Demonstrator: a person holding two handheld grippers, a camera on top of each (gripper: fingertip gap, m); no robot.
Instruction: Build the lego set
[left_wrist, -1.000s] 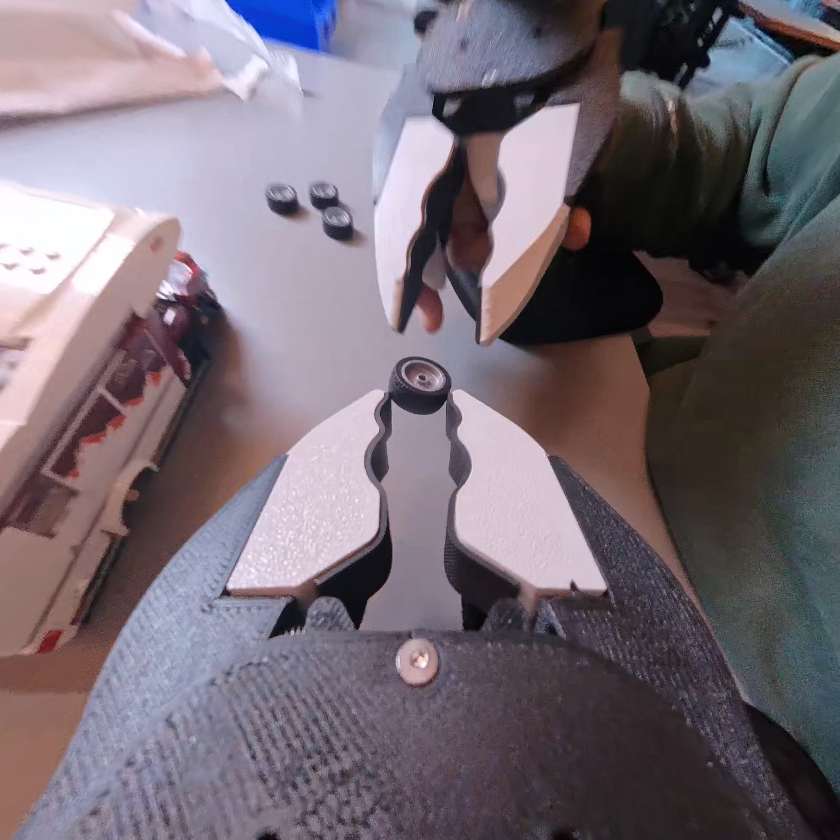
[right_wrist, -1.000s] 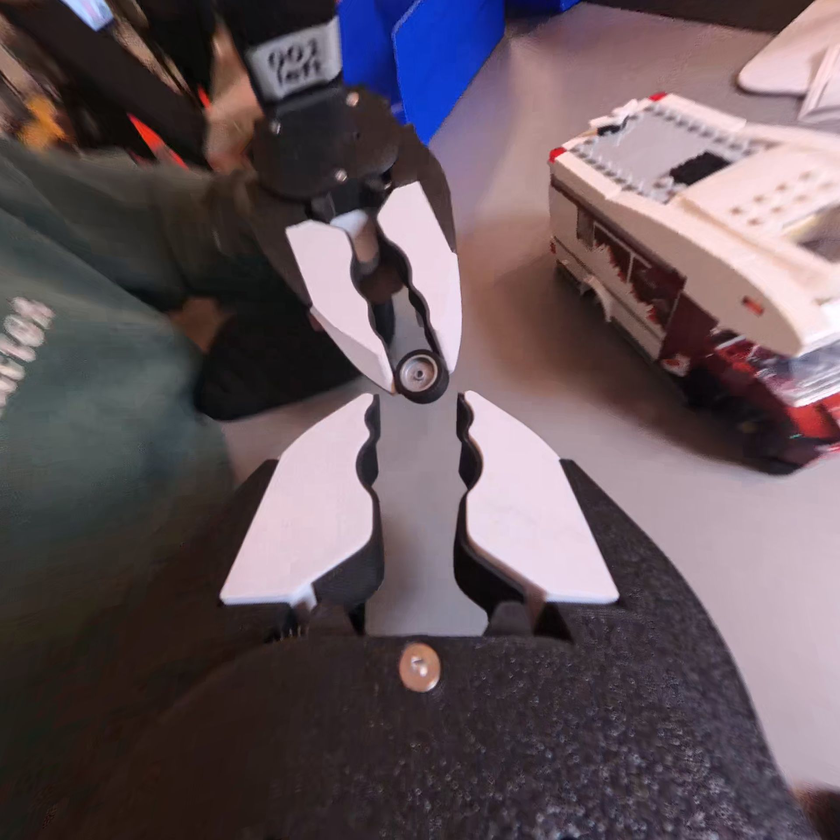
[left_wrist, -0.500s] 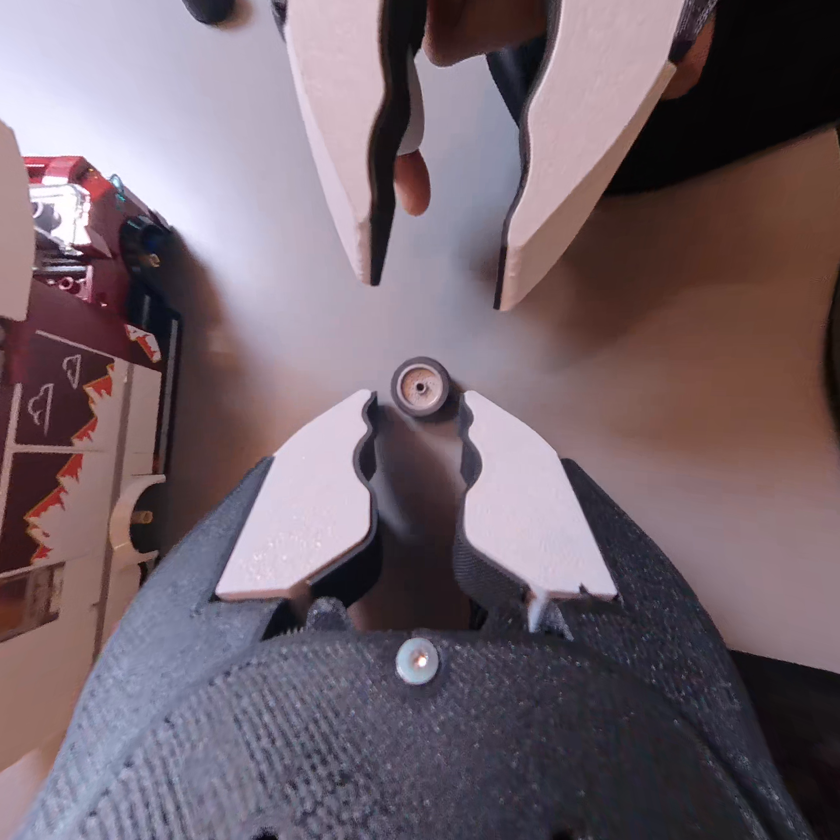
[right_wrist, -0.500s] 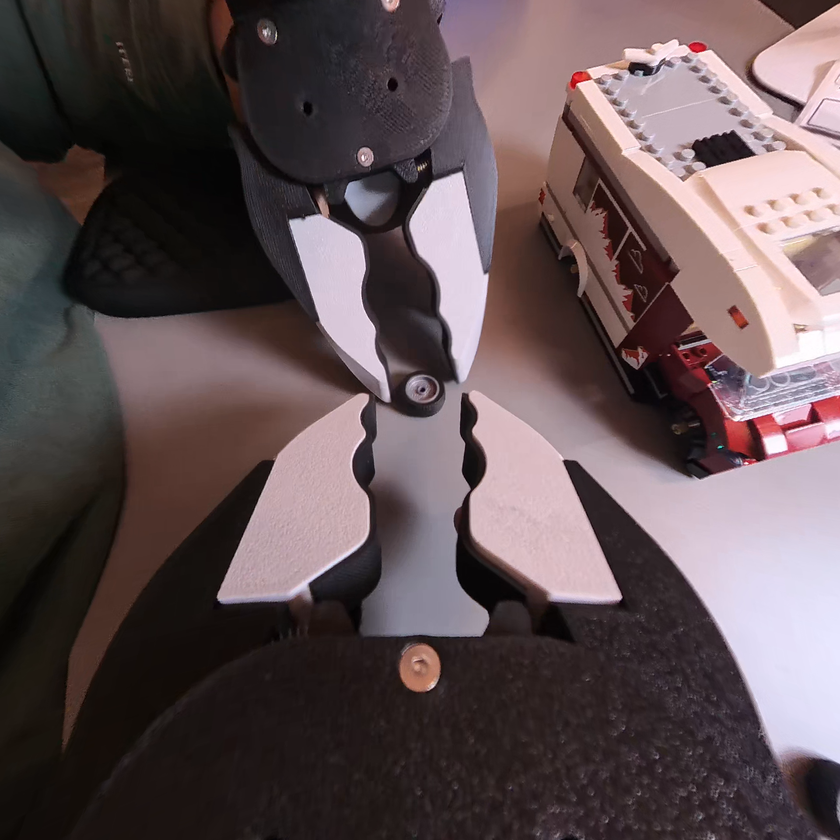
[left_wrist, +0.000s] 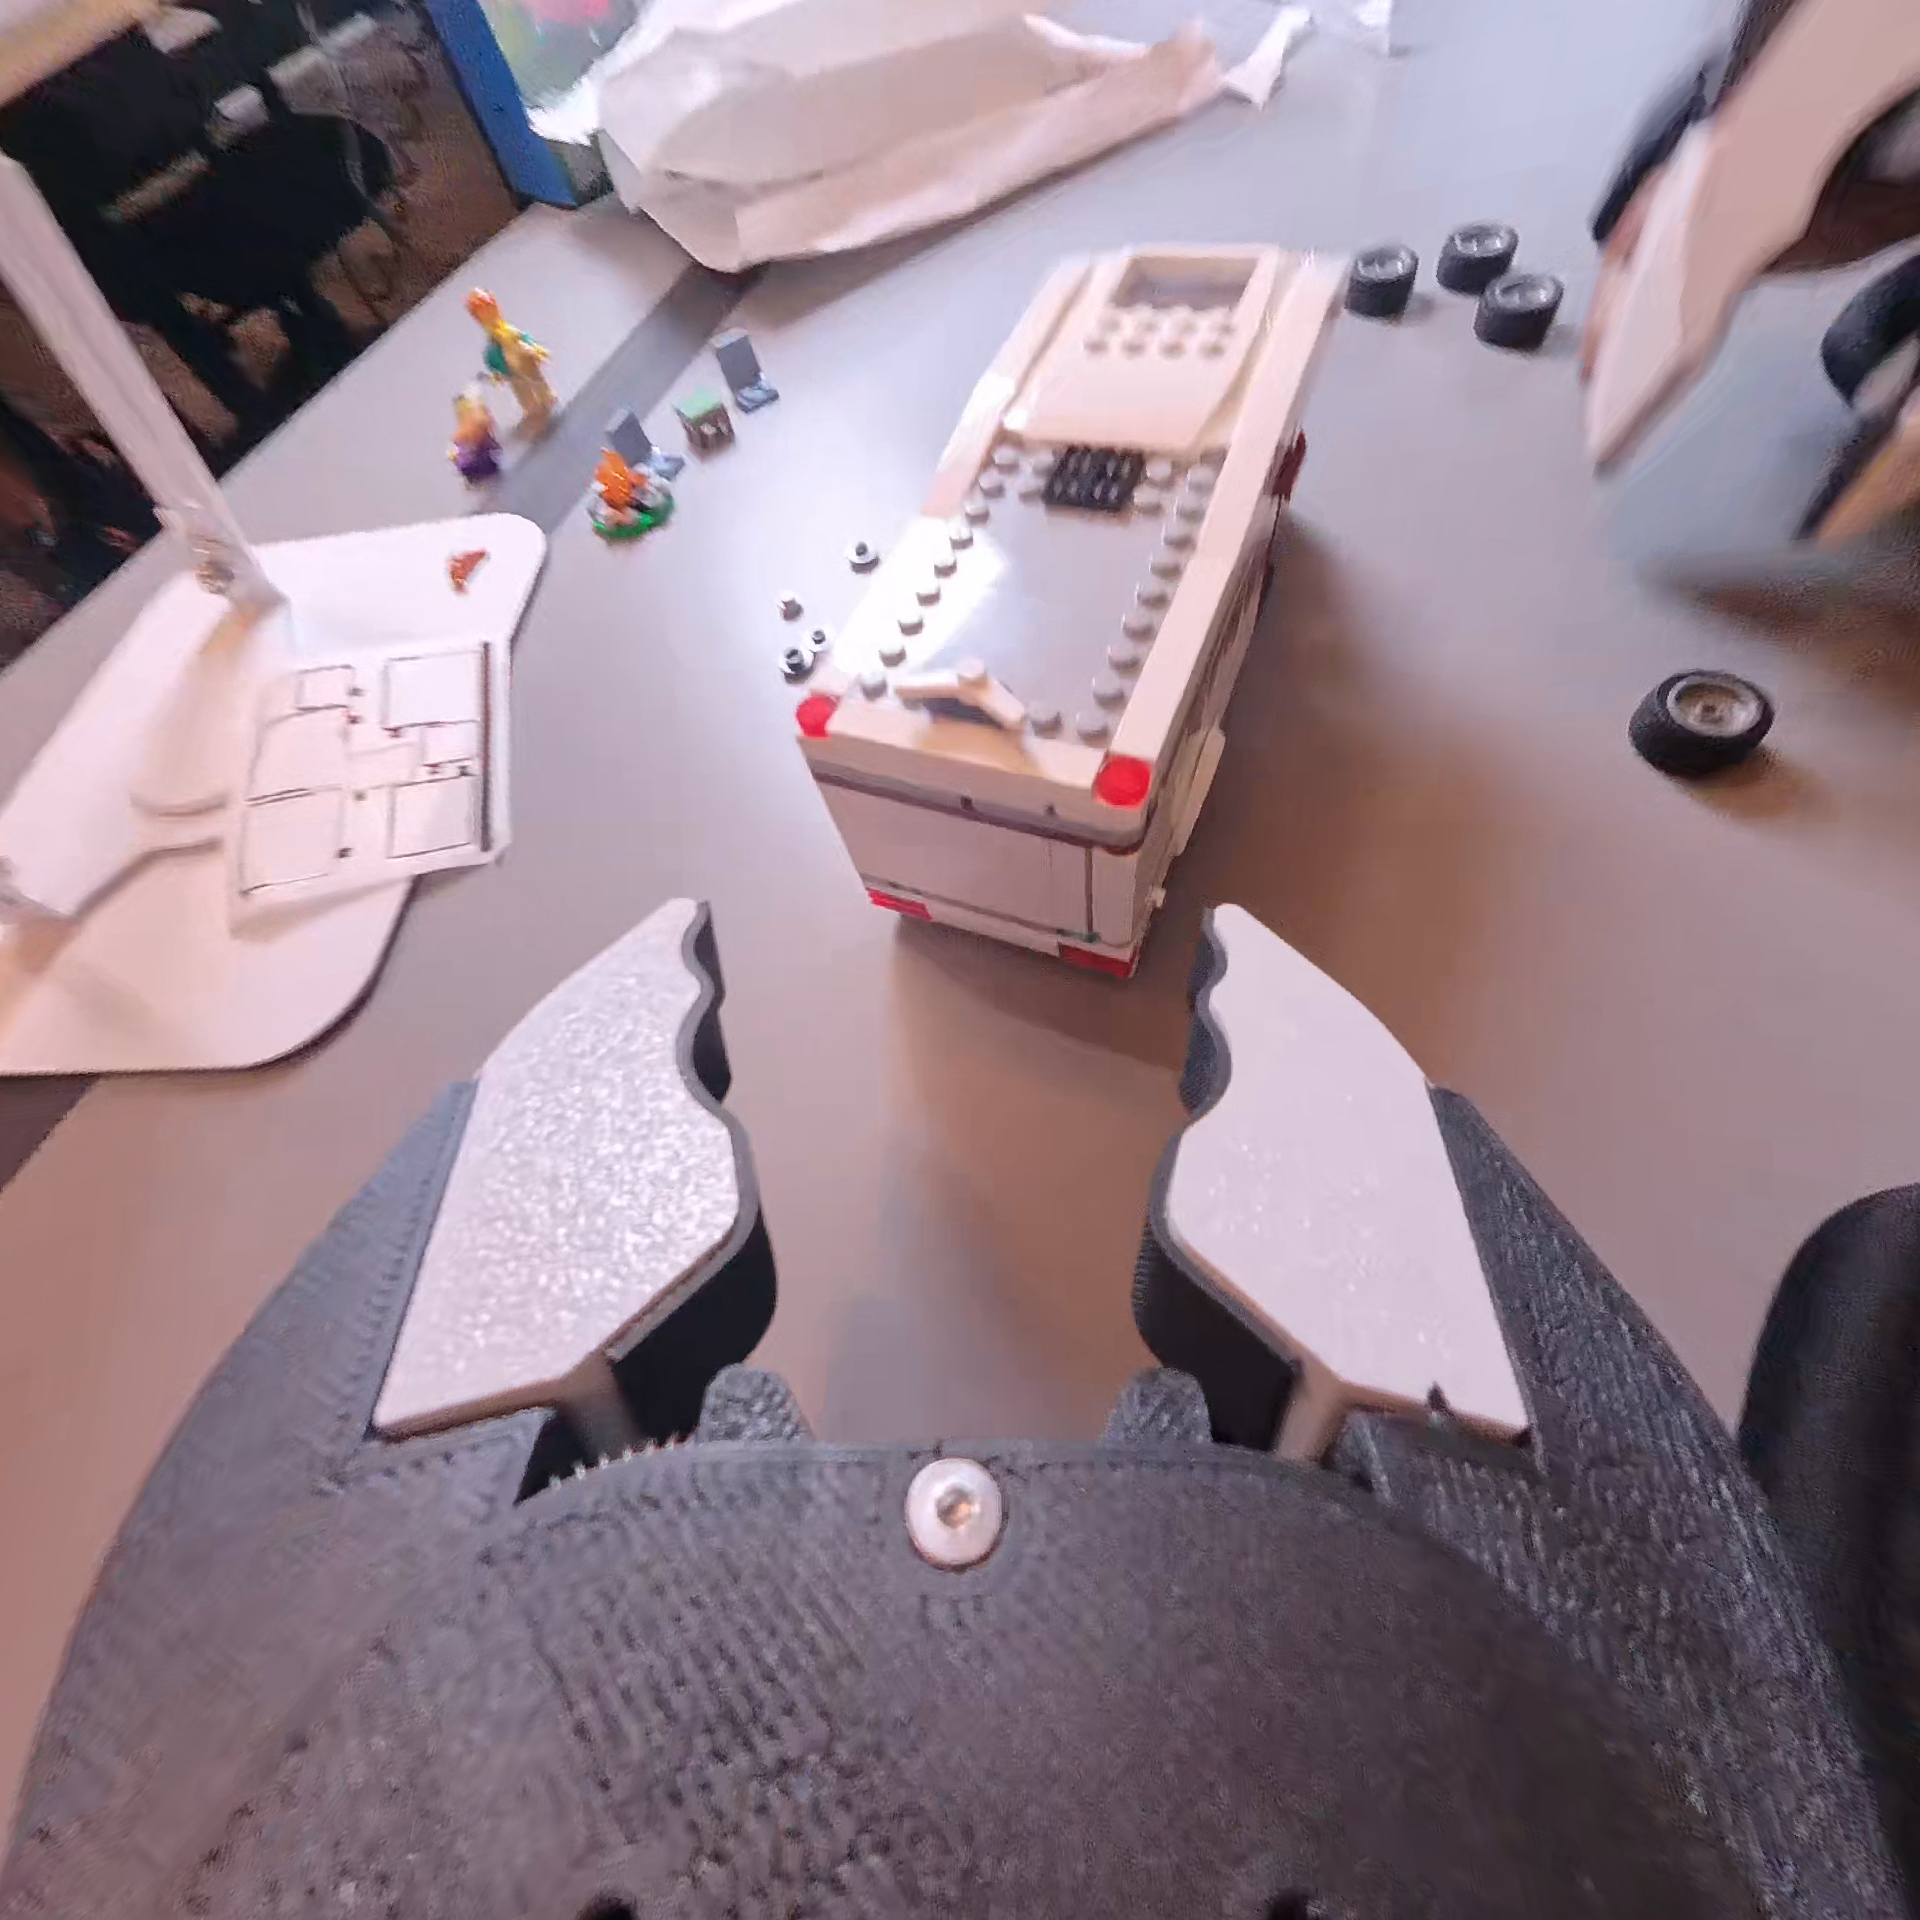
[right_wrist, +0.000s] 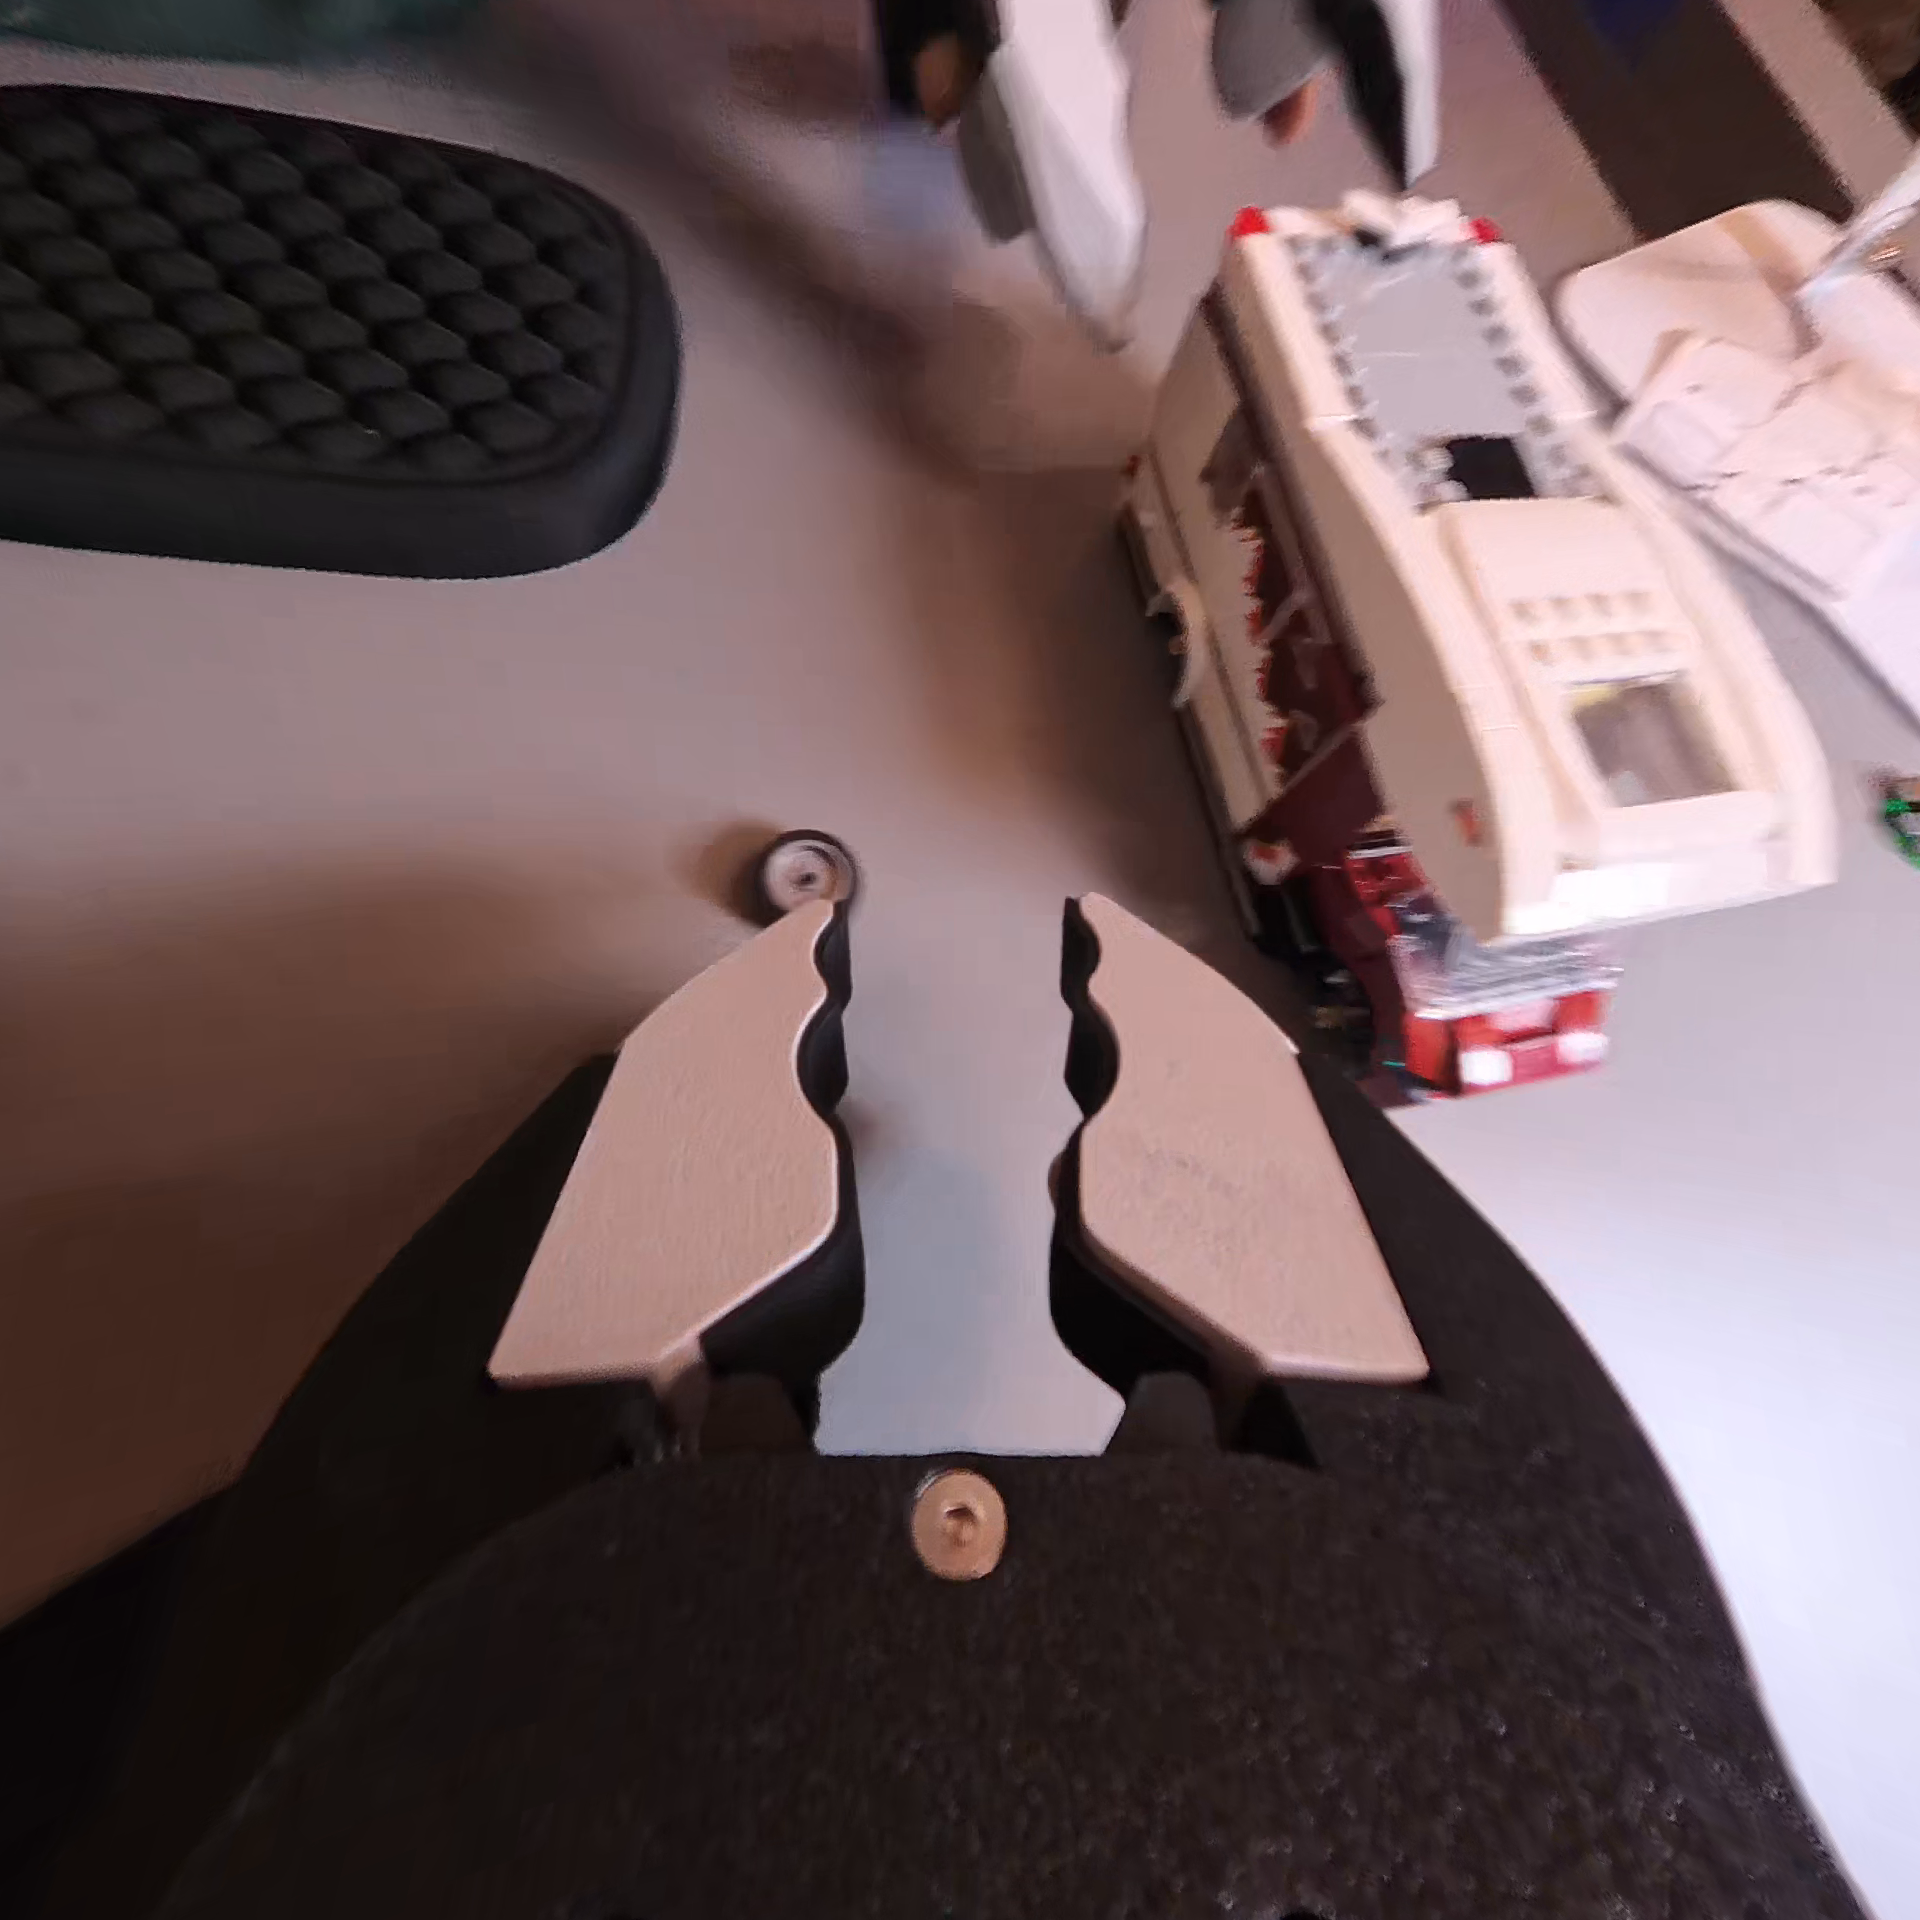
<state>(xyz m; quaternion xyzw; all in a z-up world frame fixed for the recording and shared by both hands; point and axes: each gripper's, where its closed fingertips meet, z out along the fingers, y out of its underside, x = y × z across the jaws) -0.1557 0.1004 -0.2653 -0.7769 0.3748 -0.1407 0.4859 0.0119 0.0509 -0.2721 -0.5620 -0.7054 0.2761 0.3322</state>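
Note:
My left gripper (left_wrist: 956, 920) is wide open and empty, just short of the rear of a white and dark red brick-built camper van (left_wrist: 1070, 613). A small black wheel with a silver hub (left_wrist: 1701, 720) lies loose on the table to the van's right. In the right wrist view that wheel (right_wrist: 805, 871) lies on the table just beyond my right gripper's left fingertip (right_wrist: 821, 914). My right gripper (right_wrist: 951, 914) is open with nothing between its pads. The van (right_wrist: 1455, 644) stands to its right. The left gripper shows blurred at the top (right_wrist: 1143, 135).
Three more black wheels (left_wrist: 1455, 275) lie beyond the van. Small figures (left_wrist: 499, 384) and brick bits lie to its left, with a white board and printed sheet (left_wrist: 312, 727). White crumpled paper (left_wrist: 883, 114) lies at the back. A black padded cushion (right_wrist: 291, 332) lies on the table. From the right gripper's tips to the van (right_wrist: 1455, 644) is close to 8 centimetres. My left wrist view (left_wrist: 1296, 343) looks at it from another angle.
The left gripper opened wide, left the wheel on the table and swung away to face the van's rear. The right gripper shifted so the wheel now sits off its left fingertip.

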